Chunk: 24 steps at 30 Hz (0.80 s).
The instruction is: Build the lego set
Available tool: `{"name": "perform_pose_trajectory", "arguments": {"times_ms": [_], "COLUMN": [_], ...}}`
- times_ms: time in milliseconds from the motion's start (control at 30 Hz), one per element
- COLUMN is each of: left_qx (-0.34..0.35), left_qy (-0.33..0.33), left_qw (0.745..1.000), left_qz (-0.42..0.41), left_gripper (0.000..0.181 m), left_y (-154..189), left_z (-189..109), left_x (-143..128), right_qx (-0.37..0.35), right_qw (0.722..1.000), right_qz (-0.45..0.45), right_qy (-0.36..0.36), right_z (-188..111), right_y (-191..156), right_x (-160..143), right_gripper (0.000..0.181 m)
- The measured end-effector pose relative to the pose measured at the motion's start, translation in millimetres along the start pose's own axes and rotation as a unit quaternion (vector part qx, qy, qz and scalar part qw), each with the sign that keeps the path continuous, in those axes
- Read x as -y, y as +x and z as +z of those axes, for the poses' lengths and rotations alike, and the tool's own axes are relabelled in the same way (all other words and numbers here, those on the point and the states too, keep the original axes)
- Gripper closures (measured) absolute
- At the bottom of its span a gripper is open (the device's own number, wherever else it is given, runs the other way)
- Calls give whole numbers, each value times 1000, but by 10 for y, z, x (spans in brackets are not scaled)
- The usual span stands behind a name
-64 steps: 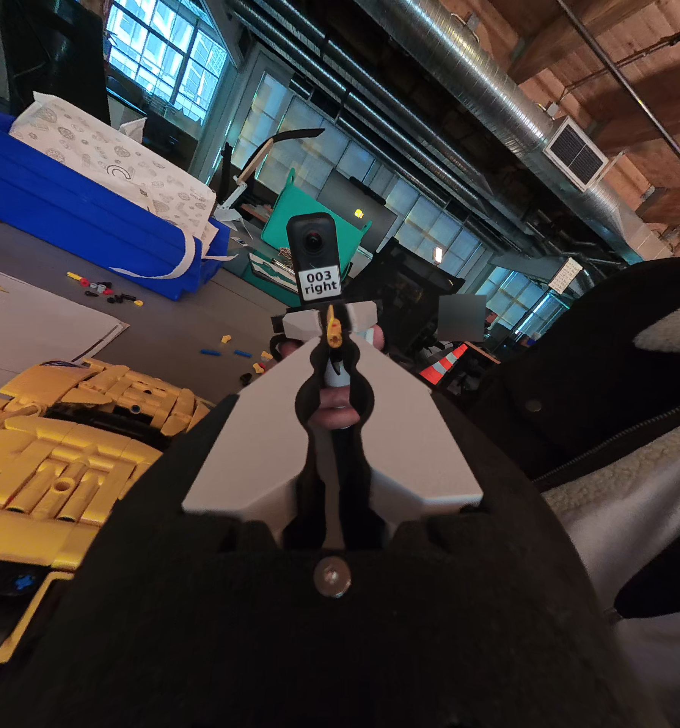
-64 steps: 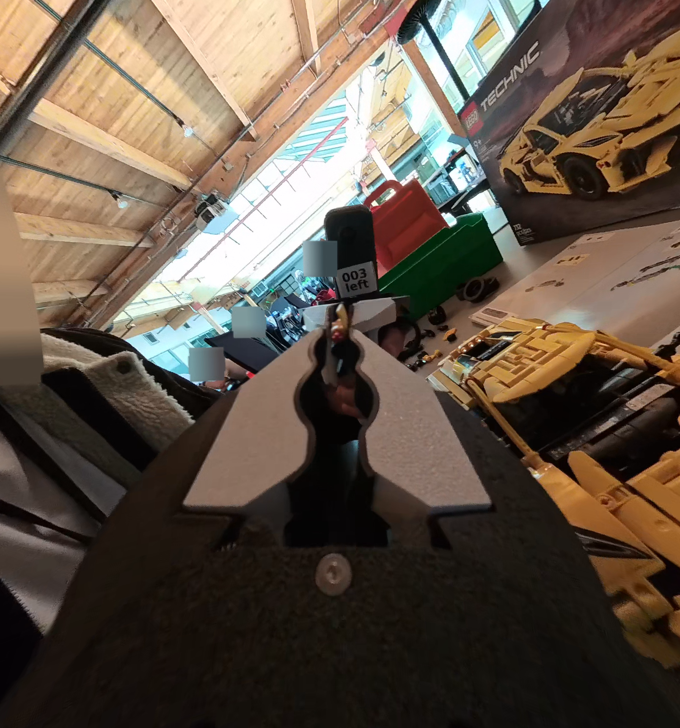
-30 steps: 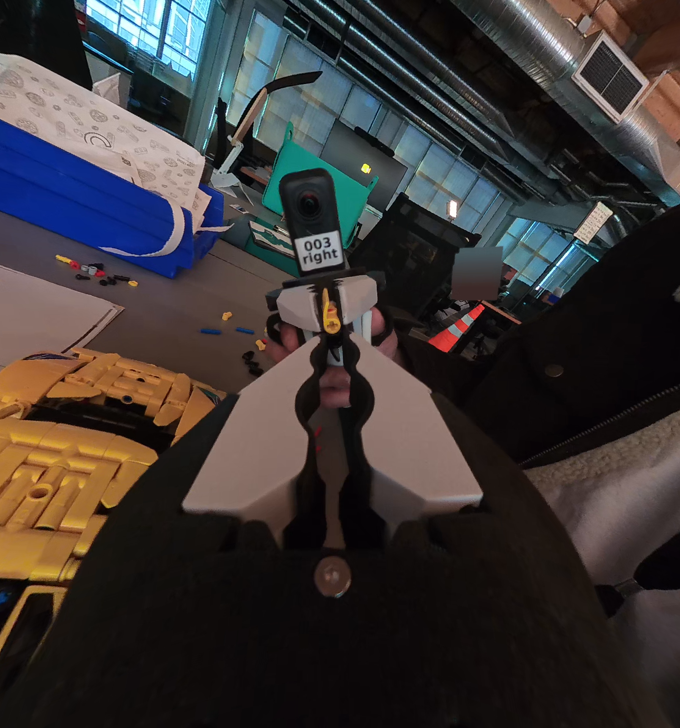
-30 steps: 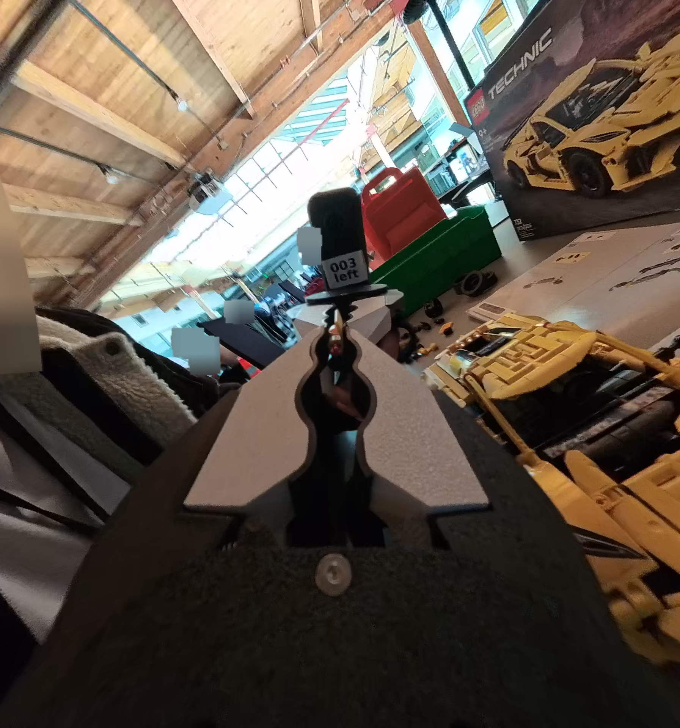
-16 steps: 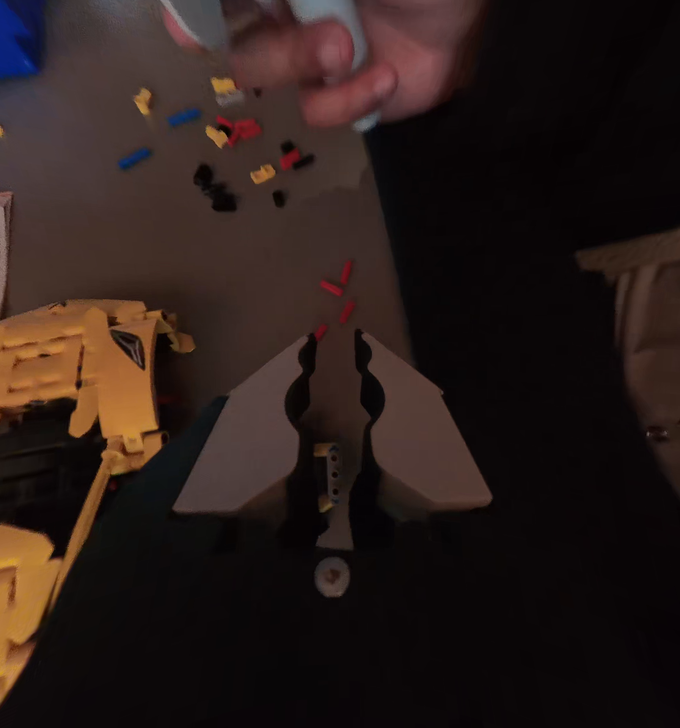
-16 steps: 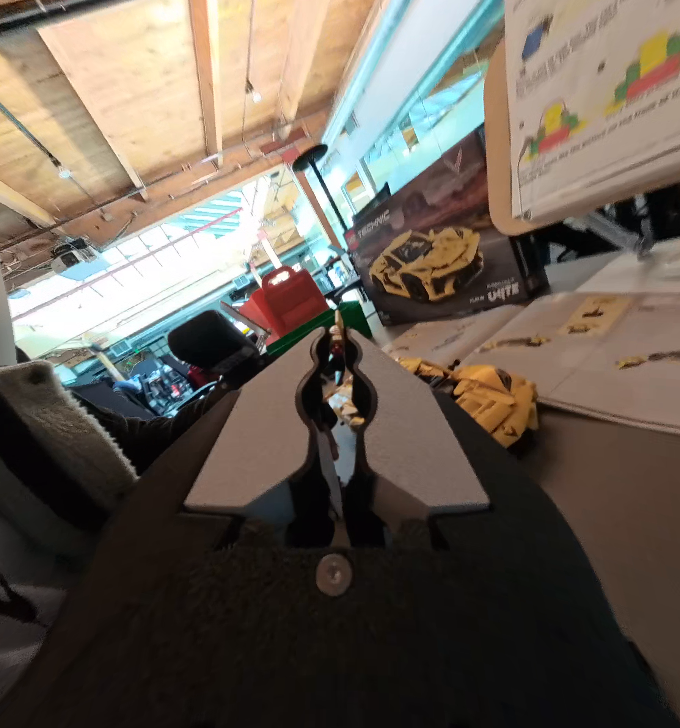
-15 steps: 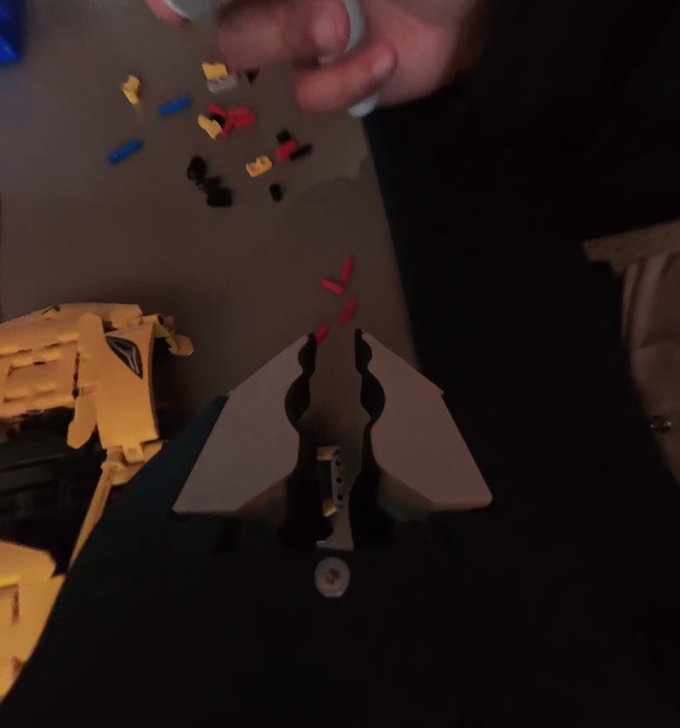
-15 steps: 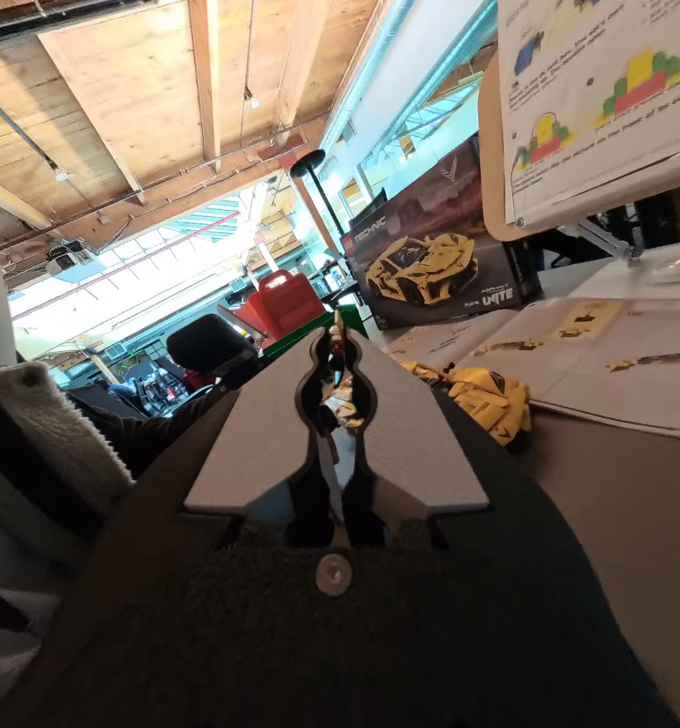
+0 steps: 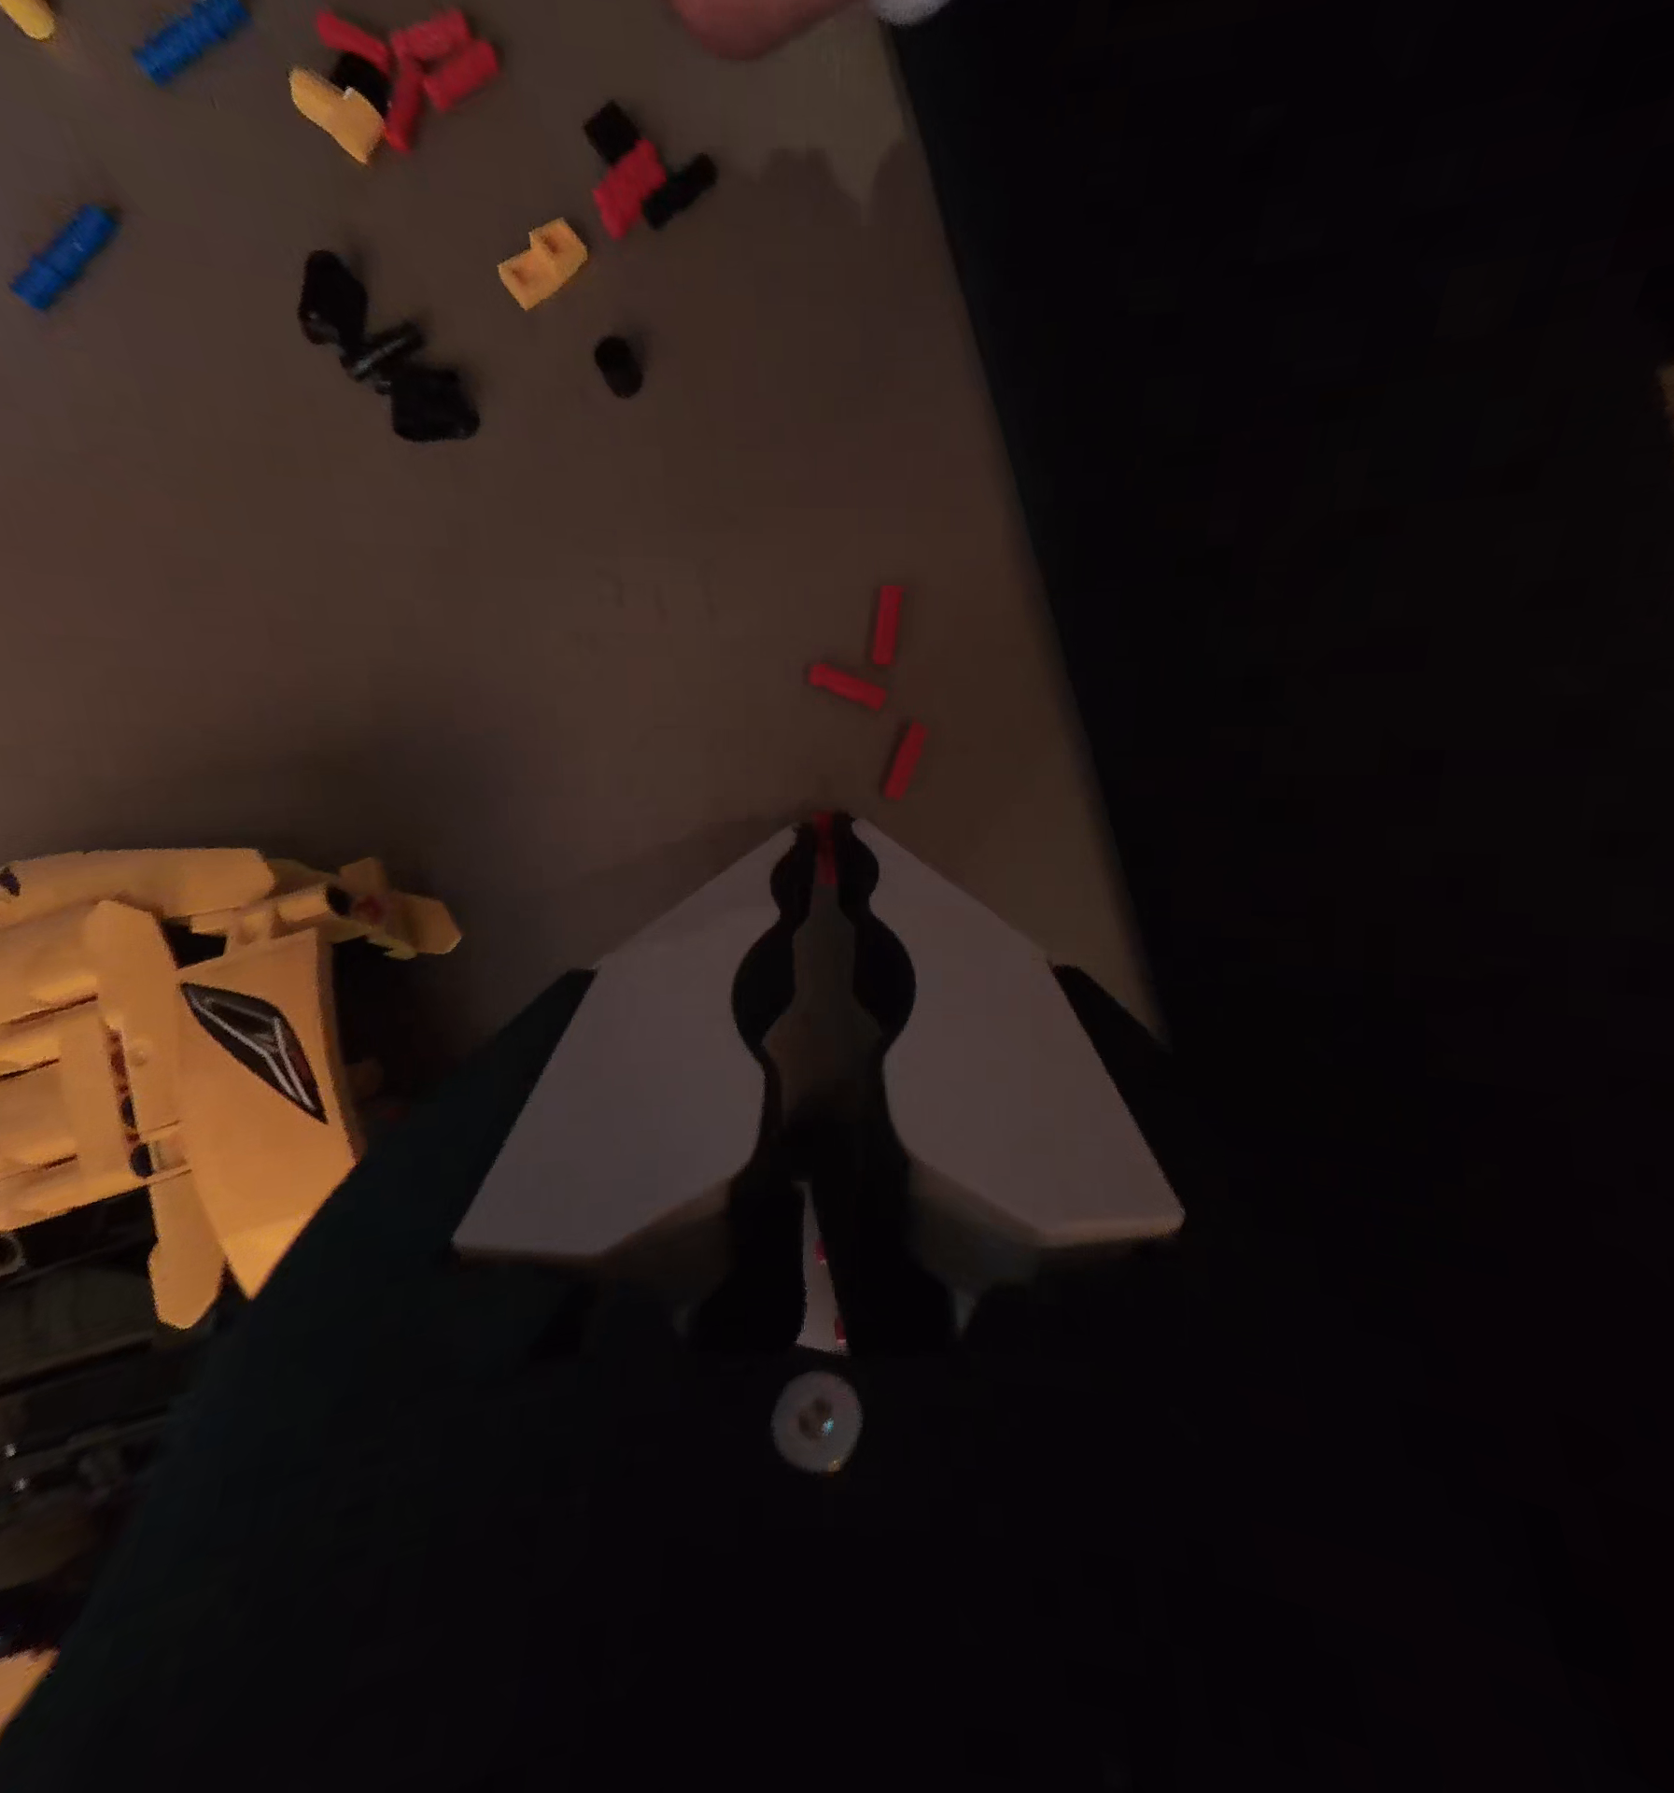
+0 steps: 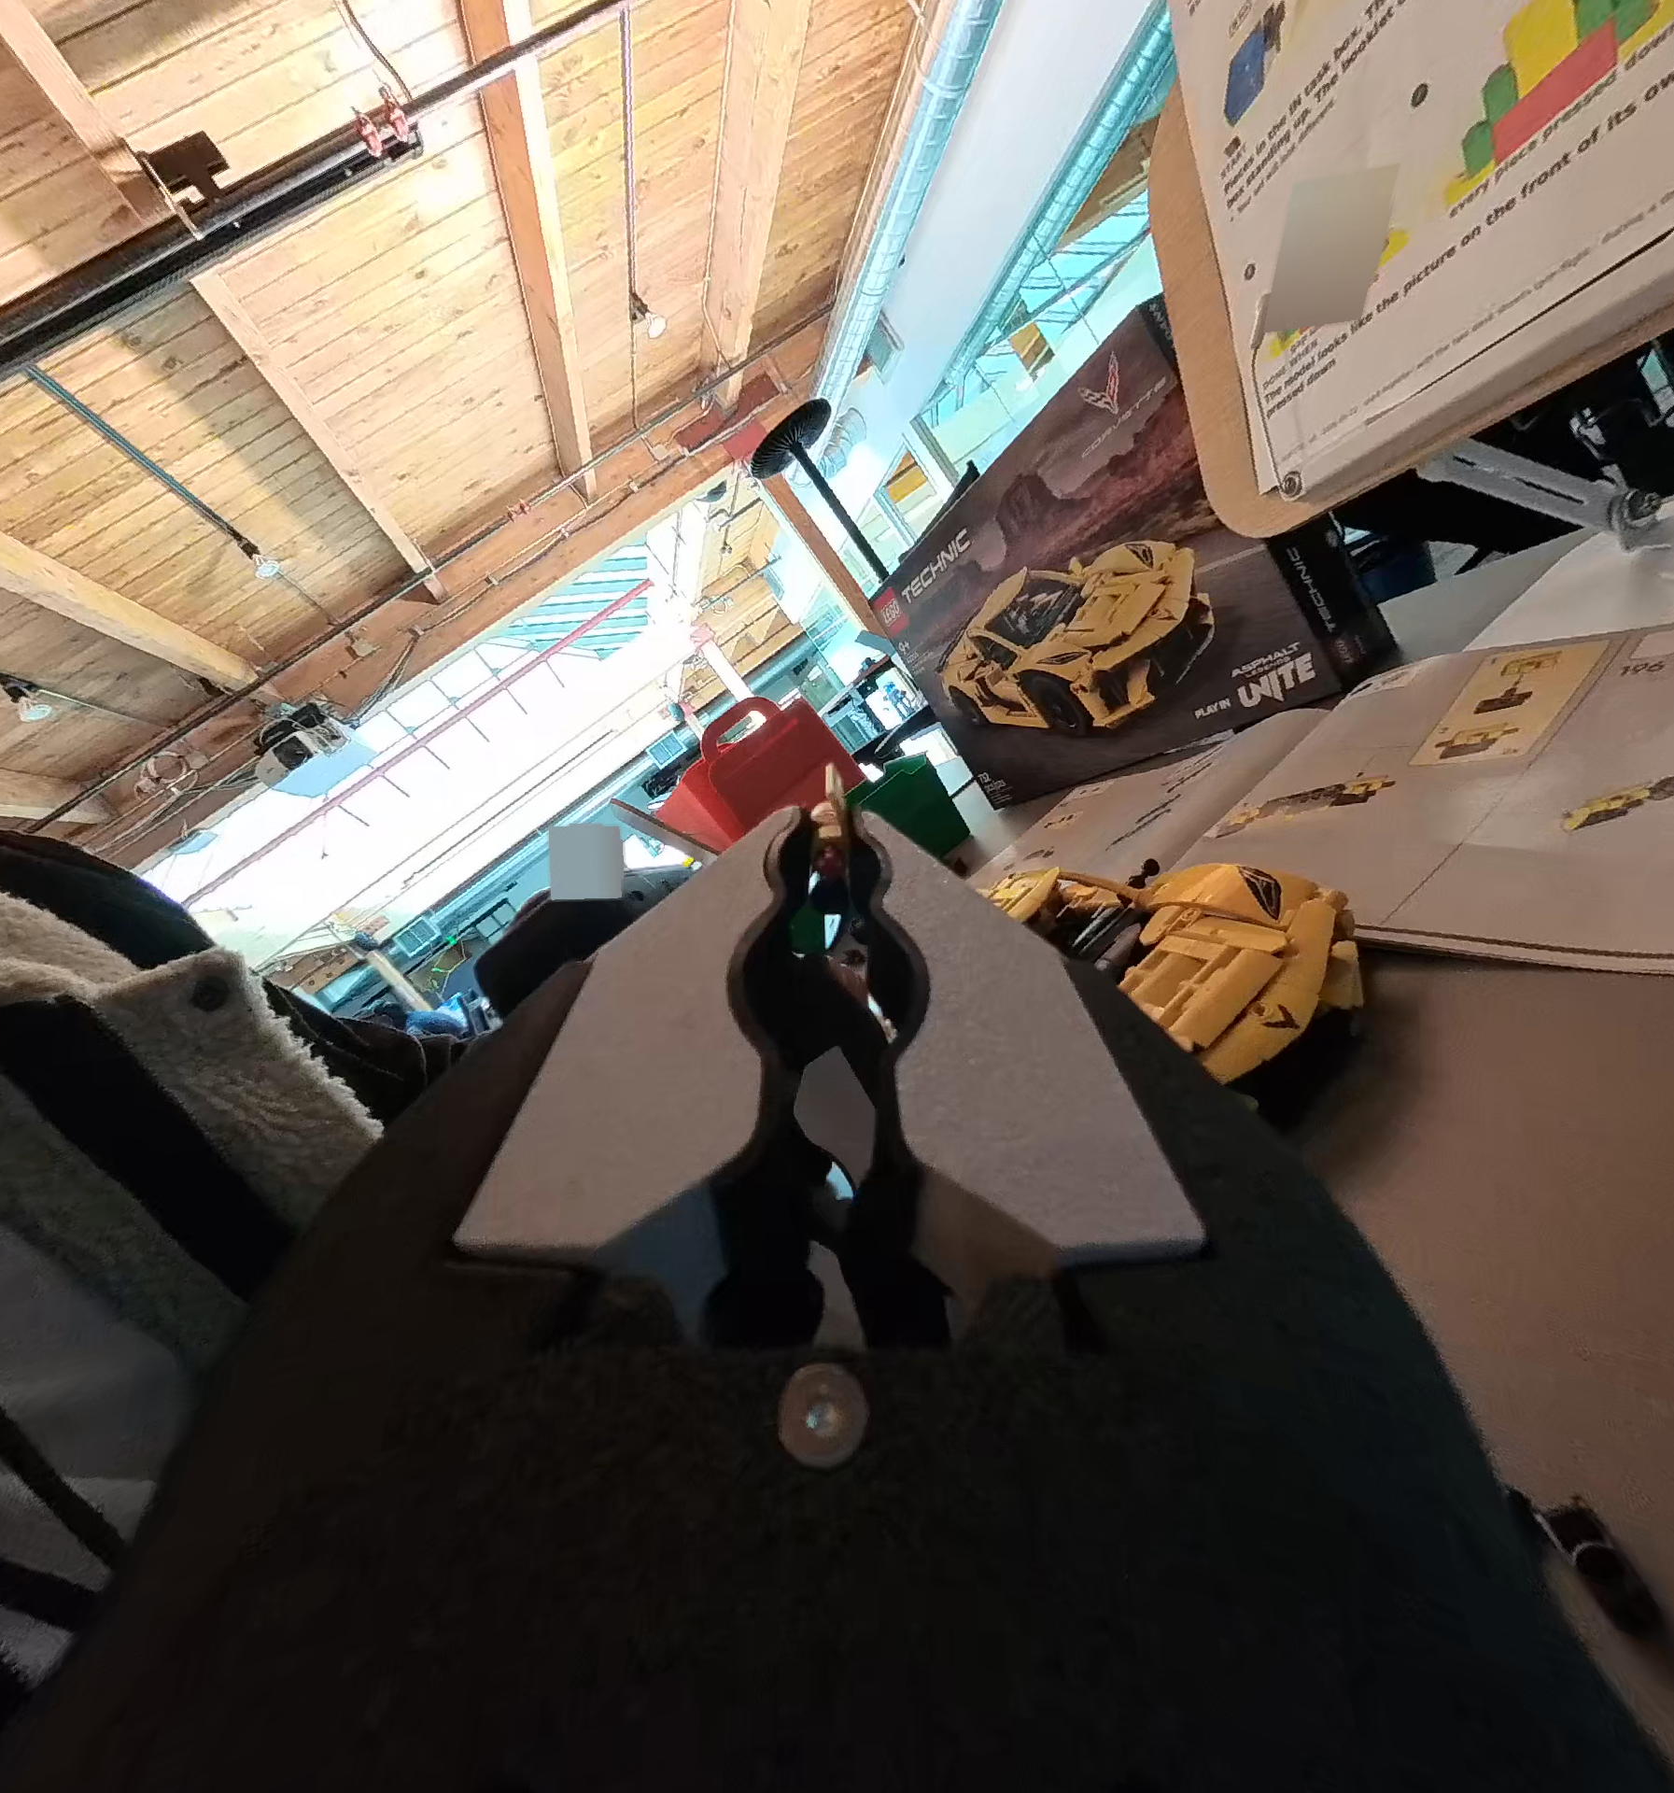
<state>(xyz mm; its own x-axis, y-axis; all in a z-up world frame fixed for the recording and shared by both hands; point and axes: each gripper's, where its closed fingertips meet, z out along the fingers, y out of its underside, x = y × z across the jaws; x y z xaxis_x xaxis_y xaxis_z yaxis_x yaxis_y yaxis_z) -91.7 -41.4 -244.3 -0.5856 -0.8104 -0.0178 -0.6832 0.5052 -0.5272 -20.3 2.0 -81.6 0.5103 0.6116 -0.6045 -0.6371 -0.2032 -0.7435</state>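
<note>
Car [image 9: 134, 1048] sits at left, half built | left gripper [image 9: 825, 836] has dropped to the table and now pinches a red pin [image 9: 825, 859], three more just beyond | right gripper [image 10: 830, 832] still clamps its small yellow piece [image 10: 831, 791], so joining looks next

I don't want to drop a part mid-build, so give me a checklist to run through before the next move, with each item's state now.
1. Left gripper closed on a red pin: ok, its fingertips pinch the pin at the table.
2. Right gripper keeps its small yellow piece: ok, clamped at the tips.
3. Spare red pins left by the table edge: ok, three lie there.
4. Yellow car model clear of both grippers: ok.
5. Pin seated squarely in the left grip: cannot tell, too dark and blurred.
</note>
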Motion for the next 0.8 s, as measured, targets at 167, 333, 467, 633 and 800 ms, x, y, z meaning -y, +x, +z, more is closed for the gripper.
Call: {"name": "perform_pose_trajectory", "arguments": {"times_ms": [167,333,467,633,800], "left_qx": [81,37,-37,-70,-81], "left_qy": [103,442,516,532,531], "left_qw": [990,868,821,804,803], "left_qz": [-49,-223,-242,-257,-257], "left_gripper": [178,179,179,179,179], "left_y": [-250,-470,-391,-353,-328], "left_z": [-223,-1247,-1516,-1552,-1550], "left_x": [140,524,598,606,608], "right_qx": [-46,-24,22,63,64], "right_qw": [998,993,995,996,995], "right_qz": [-7,11,-3,23,20], "right_qy": [-30,-119,-97,-66,-77], "right_z": [17,243,472,519,518], "right_y": [150,57,-207,-339,-336], "right_x": [-105,-481,-459,-392,-430], "right_gripper": [176,176,176,176,176]}}
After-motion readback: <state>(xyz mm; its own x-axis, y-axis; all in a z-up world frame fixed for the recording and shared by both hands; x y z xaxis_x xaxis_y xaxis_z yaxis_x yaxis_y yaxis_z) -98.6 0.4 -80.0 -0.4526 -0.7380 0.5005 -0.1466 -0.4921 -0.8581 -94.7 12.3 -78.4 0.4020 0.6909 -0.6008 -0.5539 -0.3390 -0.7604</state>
